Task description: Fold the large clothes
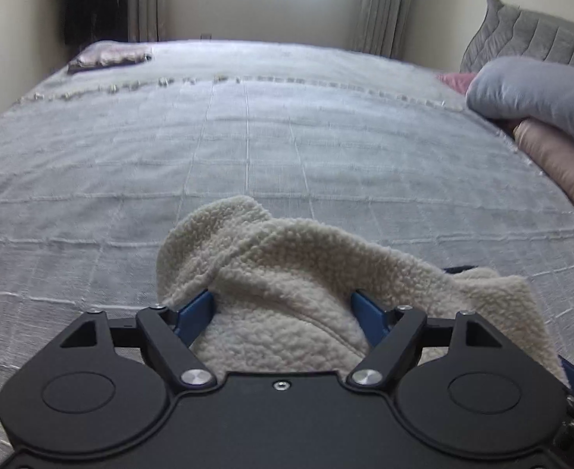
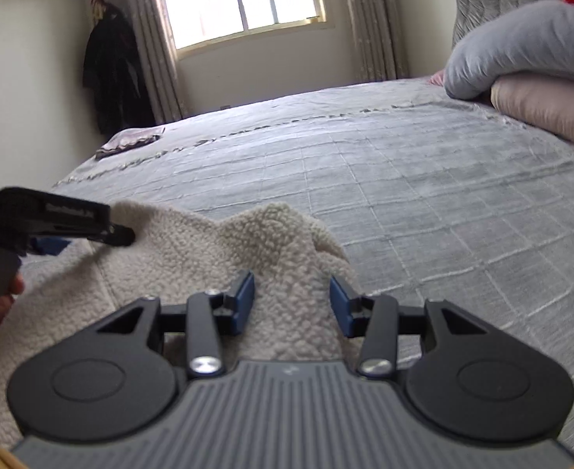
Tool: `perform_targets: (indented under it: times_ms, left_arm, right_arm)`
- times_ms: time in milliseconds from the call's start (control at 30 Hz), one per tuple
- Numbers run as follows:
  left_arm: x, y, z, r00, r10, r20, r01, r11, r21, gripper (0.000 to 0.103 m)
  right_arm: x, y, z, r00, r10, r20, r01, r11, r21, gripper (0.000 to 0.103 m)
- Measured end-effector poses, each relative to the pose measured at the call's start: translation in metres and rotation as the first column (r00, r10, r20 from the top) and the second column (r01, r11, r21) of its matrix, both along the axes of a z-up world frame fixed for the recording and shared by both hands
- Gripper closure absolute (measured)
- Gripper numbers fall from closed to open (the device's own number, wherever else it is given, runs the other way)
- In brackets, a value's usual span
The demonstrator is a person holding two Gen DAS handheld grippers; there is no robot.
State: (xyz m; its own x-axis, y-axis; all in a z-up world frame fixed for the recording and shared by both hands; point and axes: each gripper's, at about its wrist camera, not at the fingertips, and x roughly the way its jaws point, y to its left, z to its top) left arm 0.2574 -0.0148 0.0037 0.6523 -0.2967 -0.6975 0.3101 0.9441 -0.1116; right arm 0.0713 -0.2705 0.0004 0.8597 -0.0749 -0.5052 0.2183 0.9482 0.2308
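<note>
My left gripper is clamped on a bunched fold of the cream fleece garment, and my right gripper grips another fold. The fleece hangs between them above the grey bedspread

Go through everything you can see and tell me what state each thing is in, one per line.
Fleece garment: bunched, lifted, held at two spots.
Left hand-held gripper: shut on the fleece garment.
Right hand-held gripper: shut on the fleece garment.
Bedspread: spread flat.
Folded cloth: lying at the far corner.
Pillows: stacked.
Curtains: drawn open.
</note>
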Motion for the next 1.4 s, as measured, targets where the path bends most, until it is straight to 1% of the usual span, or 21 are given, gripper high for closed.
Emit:
perform_targets:
  times_ms: [100,167,300,367,433,467,500,533,633,700,833,967,1033,1100,1200,1300,1400]
  left_arm:
    - [0.003,0.002,-0.001,1.000,0.006,-0.020,-0.006,1.000,-0.012,0.024]
    - [-0.006,0.005,0.003,1.000,0.009,0.004,-0.009,1.000,-0.017,0.024]
    - [-0.028,0.016,0.020,0.997,0.011,0.071,-0.009,1.000,-0.018,0.024]
    - [-0.045,0.025,0.029,0.994,0.019,0.108,-0.016,1.000,-0.021,0.017]
    - [-0.062,0.036,0.034,0.991,0.017,0.136,-0.014,1.000,-0.027,0.013]
    - [-0.071,0.041,0.035,0.989,0.018,0.146,-0.014,1.000,-0.027,0.008]
    - [-0.080,0.046,0.036,0.988,0.018,0.155,-0.014,1.000,-0.025,0.007]
    - [-0.089,0.050,0.036,0.986,0.016,0.164,-0.013,1.000,-0.021,0.006]
    - [-0.113,0.058,0.038,0.983,0.009,0.185,-0.009,1.000,0.003,0.005]
    - [-0.129,0.062,0.043,0.978,0.016,0.209,-0.019,1.000,0.014,0.004]
    - [-0.157,0.062,0.055,0.978,0.028,0.207,-0.031,1.000,0.008,0.002]
    - [-0.180,0.057,0.065,0.983,0.080,0.168,-0.084,0.996,0.016,0.001]
    - [-0.198,0.054,0.066,0.981,0.104,0.166,-0.108,0.994,0.014,0.000]
    - [-0.213,0.052,0.066,0.980,0.134,0.146,-0.136,0.991,0.003,0.000]
    - [-0.227,0.053,0.064,0.978,0.176,0.112,-0.176,0.984,-0.008,0.000]
    - [-0.244,0.053,0.064,0.971,0.213,0.112,-0.215,0.977,0.006,0.000]
    - [-0.260,0.048,0.063,0.968,0.218,0.123,-0.222,0.975,0.025,0.000]
  right_arm:
    - [0.004,-0.009,0.000,1.000,0.001,-0.013,-0.001,0.999,0.049,0.059]
    - [0.003,-0.011,-0.001,1.000,0.005,-0.016,-0.004,0.998,0.062,0.056]
    - [0.001,0.001,0.007,0.999,0.019,-0.045,-0.020,1.000,-0.021,0.047]
    - [0.001,0.003,0.014,0.997,0.033,-0.068,-0.035,0.999,-0.032,0.041]
    - [-0.003,-0.003,0.021,0.995,0.055,-0.084,-0.055,0.998,-0.003,0.025]
    - [-0.006,-0.006,0.025,0.994,0.064,-0.091,-0.062,0.998,0.016,0.021]
    - [-0.011,-0.011,0.028,0.993,0.074,-0.095,-0.070,0.997,0.046,0.014]
    - [-0.016,-0.015,0.031,0.992,0.082,-0.093,-0.075,0.995,0.072,0.010]
    - [-0.035,-0.030,0.039,0.991,0.103,-0.089,-0.090,0.986,0.142,0.009]
    - [-0.045,-0.035,0.044,0.990,0.107,-0.094,-0.093,0.985,0.142,0.009]
    - [-0.068,-0.036,0.055,0.992,0.101,-0.080,-0.095,0.993,0.073,0.007]
    - [-0.092,-0.031,0.066,0.994,0.082,-0.069,-0.082,0.997,0.006,0.005]
    - [-0.106,-0.025,0.072,0.996,0.069,-0.060,-0.071,0.997,-0.027,0.001]
    - [-0.121,-0.019,0.078,0.997,0.064,-0.048,-0.067,0.996,-0.054,0.001]
    - [-0.137,-0.008,0.086,0.996,0.072,-0.051,-0.077,0.992,-0.103,0.000]
    - [-0.152,0.002,0.092,0.996,0.076,-0.047,-0.082,0.984,-0.159,0.000]
    - [-0.163,0.008,0.093,0.996,0.071,-0.052,-0.079,0.981,-0.178,0.000]
